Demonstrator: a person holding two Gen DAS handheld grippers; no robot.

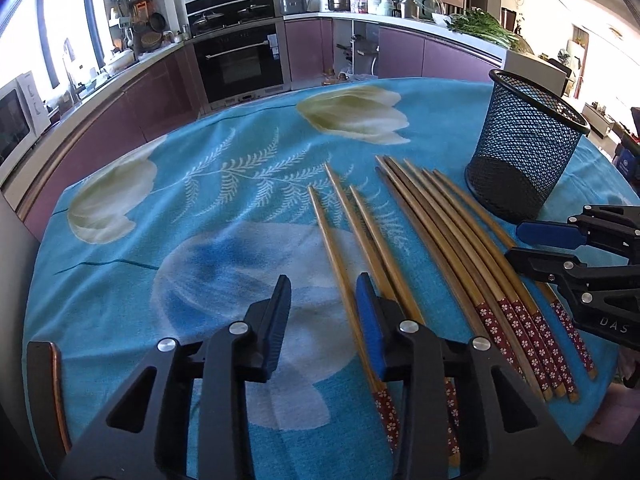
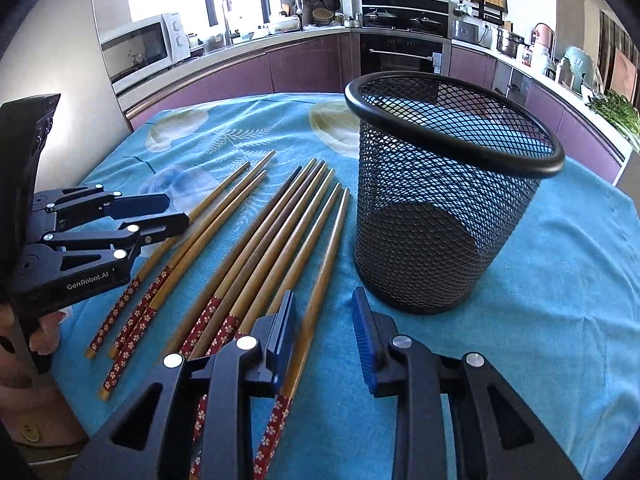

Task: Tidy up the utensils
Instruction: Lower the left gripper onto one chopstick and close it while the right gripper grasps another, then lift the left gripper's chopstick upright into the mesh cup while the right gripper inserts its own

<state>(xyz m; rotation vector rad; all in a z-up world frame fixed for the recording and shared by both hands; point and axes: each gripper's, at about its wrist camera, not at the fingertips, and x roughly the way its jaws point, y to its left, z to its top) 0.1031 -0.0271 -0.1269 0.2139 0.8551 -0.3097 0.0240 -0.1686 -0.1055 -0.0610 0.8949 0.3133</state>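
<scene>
Wooden chopsticks with red flowered ends lie side by side on the blue tablecloth (image 1: 192, 216): a set of three (image 1: 348, 240) (image 2: 208, 224) and a bundle of several (image 1: 460, 248) (image 2: 280, 232). An empty black mesh cup (image 1: 524, 152) (image 2: 440, 200) stands upright just beyond them. My left gripper (image 1: 324, 292) (image 2: 160, 216) hovers low over the three, open, with only cloth in the gap and its right finger above them. My right gripper (image 2: 323, 300) (image 1: 524, 246) is open over the bundle's outermost chopstick, which runs between the fingers beside the left pad, ungripped.
The round table's edge curves close on all sides. Behind it run purple kitchen cabinets with an oven (image 1: 240, 64) and a microwave (image 2: 144, 48). A hand (image 2: 44, 332) holds the left gripper. A dark chair back (image 1: 44, 392) stands at the near left.
</scene>
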